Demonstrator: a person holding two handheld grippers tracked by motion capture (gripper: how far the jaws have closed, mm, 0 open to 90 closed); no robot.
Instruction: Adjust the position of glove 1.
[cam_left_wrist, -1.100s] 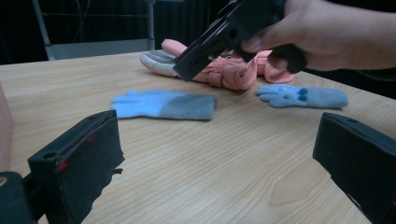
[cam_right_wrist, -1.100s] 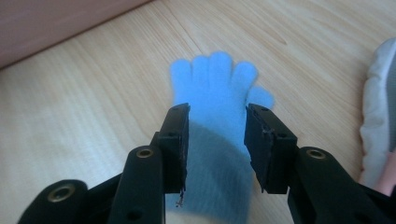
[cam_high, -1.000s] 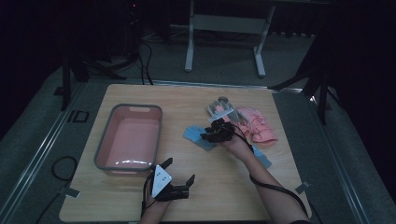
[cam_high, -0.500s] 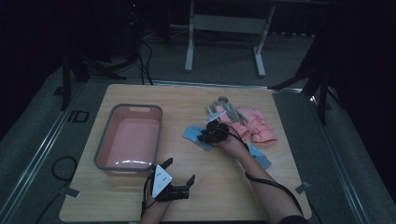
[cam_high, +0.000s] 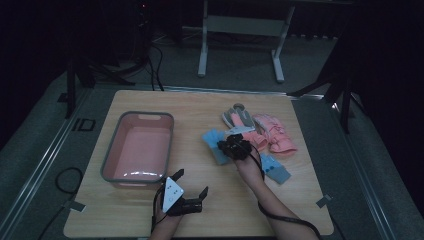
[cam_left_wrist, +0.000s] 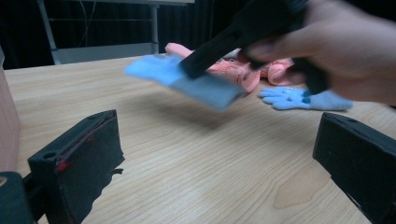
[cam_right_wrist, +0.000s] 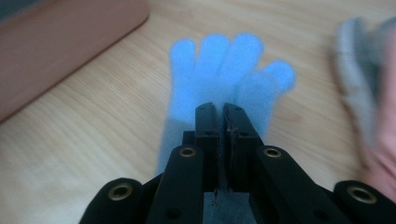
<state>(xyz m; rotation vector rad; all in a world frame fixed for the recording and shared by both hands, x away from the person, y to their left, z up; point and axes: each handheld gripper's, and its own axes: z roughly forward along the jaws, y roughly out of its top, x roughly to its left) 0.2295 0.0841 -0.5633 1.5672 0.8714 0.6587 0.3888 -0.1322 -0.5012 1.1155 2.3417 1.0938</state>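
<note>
A white metal stand (cam_high: 240, 37) is seen on the grey floor (cam_high: 45, 130) beyond the tabletop (cam_high: 200, 107), black cables (cam_high: 150, 55) trailed alongside.

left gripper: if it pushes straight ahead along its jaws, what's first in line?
Probably the blue glove that the right gripper holds lifted, though it hangs above the bare table, so a low pass might slip under it. The left gripper stands open; depth is unclear.

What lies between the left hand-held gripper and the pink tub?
Nothing: in the high view, bare table separates the left hand-held gripper from the pink tub.
</note>
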